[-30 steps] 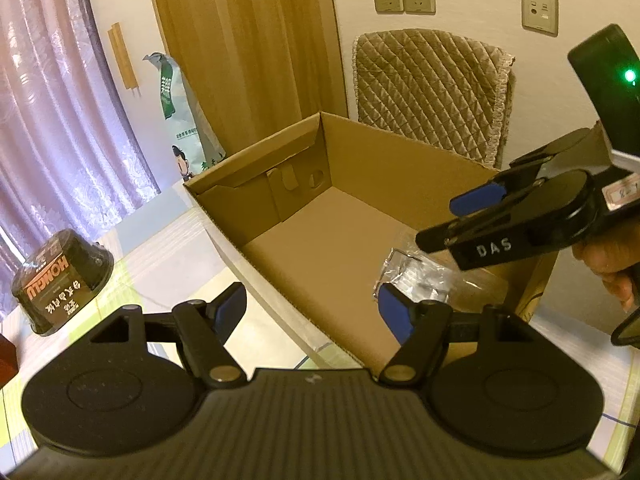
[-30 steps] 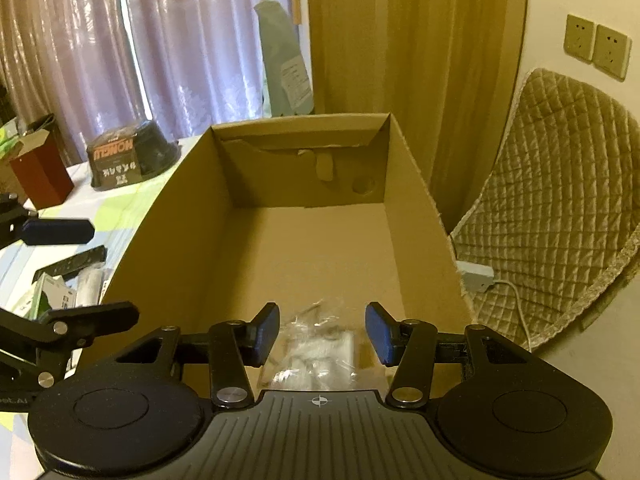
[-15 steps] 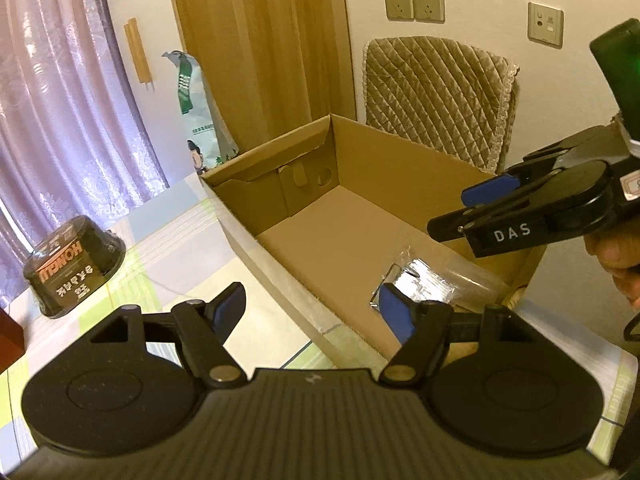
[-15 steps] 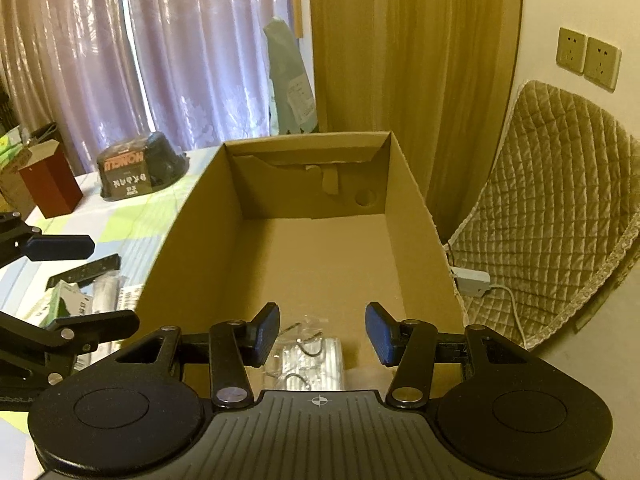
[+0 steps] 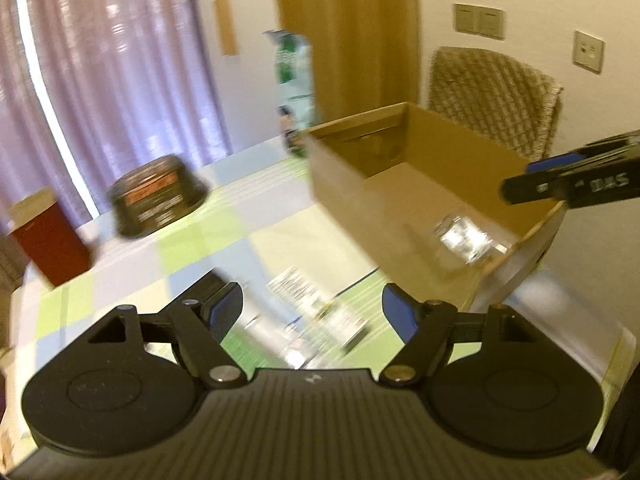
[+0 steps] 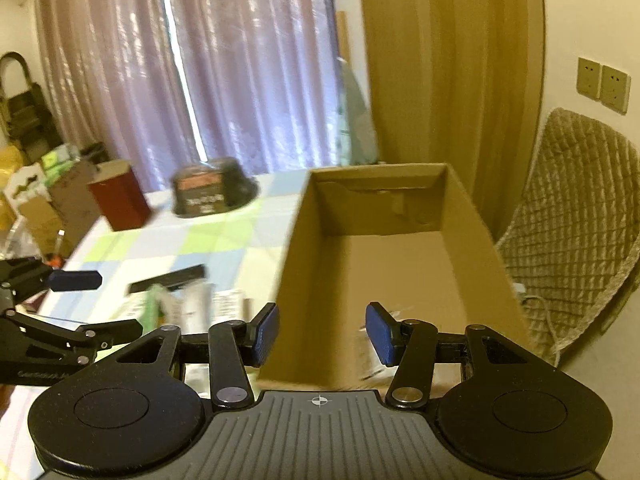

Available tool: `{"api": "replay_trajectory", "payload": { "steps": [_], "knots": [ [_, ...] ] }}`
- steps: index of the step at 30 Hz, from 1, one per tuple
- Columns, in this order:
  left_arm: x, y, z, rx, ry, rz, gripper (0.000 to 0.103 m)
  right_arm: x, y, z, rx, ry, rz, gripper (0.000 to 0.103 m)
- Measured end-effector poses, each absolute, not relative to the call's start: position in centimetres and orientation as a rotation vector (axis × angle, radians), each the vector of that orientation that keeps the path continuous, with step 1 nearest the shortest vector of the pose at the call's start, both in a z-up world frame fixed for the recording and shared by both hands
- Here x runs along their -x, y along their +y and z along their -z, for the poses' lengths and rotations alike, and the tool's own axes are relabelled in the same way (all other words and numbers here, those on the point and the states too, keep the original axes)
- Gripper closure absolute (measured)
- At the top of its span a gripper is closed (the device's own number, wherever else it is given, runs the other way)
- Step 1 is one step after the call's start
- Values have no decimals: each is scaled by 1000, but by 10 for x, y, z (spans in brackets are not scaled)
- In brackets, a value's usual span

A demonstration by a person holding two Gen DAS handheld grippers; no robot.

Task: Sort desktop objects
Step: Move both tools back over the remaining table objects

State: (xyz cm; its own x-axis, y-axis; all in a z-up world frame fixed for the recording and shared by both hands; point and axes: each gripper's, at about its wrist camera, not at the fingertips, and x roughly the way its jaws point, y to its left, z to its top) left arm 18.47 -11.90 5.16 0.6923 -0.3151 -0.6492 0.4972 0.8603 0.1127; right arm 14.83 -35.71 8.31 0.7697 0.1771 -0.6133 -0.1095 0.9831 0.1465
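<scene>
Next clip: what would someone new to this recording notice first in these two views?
The big open cardboard box on the right side of the table, with one shiny clear packet lying near its front wall. Left of the box, a blurred clutter of small packages sits on the checked tablecloth, with a dark bowl and a red box farther back. Both the left gripper and right gripper are open and empty.

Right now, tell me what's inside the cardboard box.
One clear plastic packet lies on the floor of the cardboard box, near its front end. The rest of the floor shows bare; the near wall hides a strip.
</scene>
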Motion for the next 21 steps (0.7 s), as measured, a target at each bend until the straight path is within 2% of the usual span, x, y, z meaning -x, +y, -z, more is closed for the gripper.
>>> {"api": "replay_trajectory", "payload": {
  "steps": [1,2,3,10,21],
  "knots": [
    [-179,-107,-53,-281,669,440,28,-142,-351,-85,-111,671,-168,43],
    [-173,-96,-53,-270,673,421,27,-134,-345,-85,-118,661,-179,29],
    [-167,-85,-52,-260,679,402,27,-127,-339,-85,-125,650,-189,11],
    [-125,-33,-40,-198,717,310,25,-93,-293,-66,-84,691,-278,10],
    [-93,-37,0,-302,738,374,16,-87,-276,-12,-52,814,-303,10]
  ]
}}
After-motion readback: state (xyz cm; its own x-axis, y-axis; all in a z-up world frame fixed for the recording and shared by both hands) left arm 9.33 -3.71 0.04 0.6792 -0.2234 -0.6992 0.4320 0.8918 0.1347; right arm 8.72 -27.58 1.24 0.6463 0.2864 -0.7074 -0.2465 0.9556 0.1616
